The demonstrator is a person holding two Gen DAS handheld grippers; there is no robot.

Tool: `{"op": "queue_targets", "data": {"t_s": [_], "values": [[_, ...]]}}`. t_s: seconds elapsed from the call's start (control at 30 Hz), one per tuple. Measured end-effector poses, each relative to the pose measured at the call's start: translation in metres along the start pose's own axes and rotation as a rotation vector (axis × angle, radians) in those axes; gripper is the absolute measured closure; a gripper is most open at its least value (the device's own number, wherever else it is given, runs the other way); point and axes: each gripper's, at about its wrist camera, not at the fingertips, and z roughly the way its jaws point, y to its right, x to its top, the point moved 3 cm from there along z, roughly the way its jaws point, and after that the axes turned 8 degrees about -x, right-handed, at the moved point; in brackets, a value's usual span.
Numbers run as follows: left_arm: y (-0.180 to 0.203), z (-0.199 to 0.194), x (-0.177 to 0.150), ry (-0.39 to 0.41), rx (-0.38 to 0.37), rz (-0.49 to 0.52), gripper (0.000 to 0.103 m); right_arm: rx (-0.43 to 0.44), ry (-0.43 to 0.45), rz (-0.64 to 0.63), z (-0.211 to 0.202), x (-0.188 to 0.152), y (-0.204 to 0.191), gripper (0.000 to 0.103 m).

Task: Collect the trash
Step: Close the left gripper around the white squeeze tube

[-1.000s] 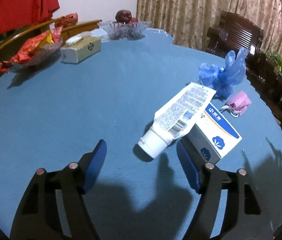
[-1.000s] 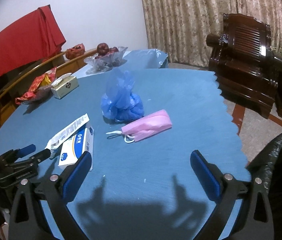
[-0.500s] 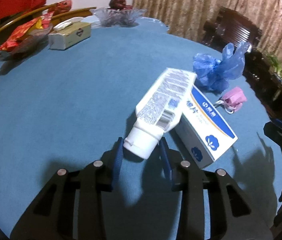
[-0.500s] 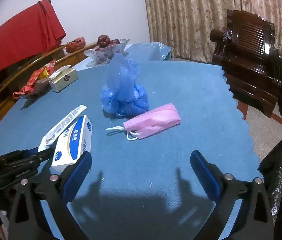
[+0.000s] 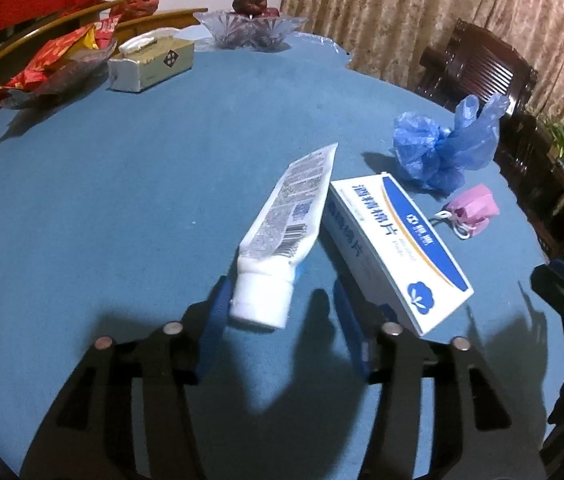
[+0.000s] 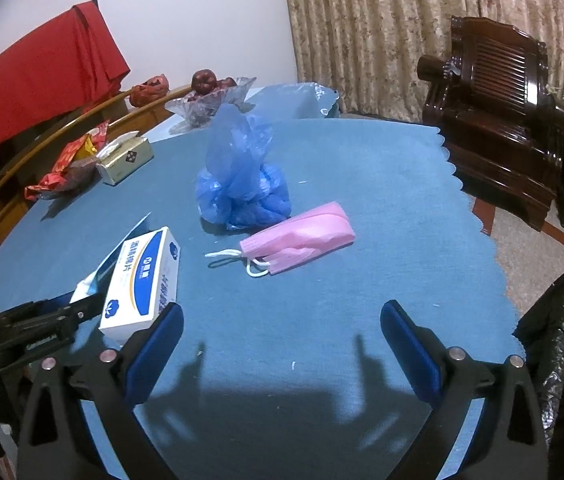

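A white squeeze tube [image 5: 286, 220] lies on the blue tablecloth [image 5: 121, 200], its cap between the fingers of my left gripper [image 5: 282, 320]. The jaws are partly closed around the cap with a gap on the right side. A white and blue box [image 5: 398, 248] lies beside the tube on the right; it also shows in the right wrist view [image 6: 143, 280]. A crumpled blue plastic bag [image 6: 237, 176] and a pink face mask [image 6: 302, 236] lie ahead of my right gripper [image 6: 282, 344], which is open and empty above the cloth.
A tissue box [image 5: 151, 62], red snack wrappers [image 5: 53, 68] and a glass fruit bowl [image 5: 249, 28] stand at the far side. A black trash bag [image 6: 562, 340] hangs at the table's right edge. A dark wooden chair [image 6: 502, 92] stands beyond.
The left gripper moved up to the tube cap and narrowed its jaws around it; the tube has shifted off the box. The right gripper drifted slightly closer to the mask.
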Motion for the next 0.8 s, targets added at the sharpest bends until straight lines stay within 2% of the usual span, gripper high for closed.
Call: {"op": "queue_targets", "data": {"t_s": [0.13,0.3,0.5,0.8], "values": [[-0.004,0.002,0.001,0.011,0.015,0.001,0.071,0.002,-0.002,-0.003,0.000,-0.001,-0.001,0.006],[-0.006,-0.003,0.000,0.030,0.015,-0.017,0.075,0.008,-0.001,-0.012,-0.001,0.000,-0.004,0.006],[-0.012,-0.019,-0.006,0.051,0.036,-0.038,0.076,0.044,0.009,-0.042,-0.003,0.003,-0.021,0.006],[-0.023,-0.023,-0.018,0.008,0.045,-0.038,0.074,0.087,0.002,-0.070,0.001,0.003,-0.047,0.006]]}}
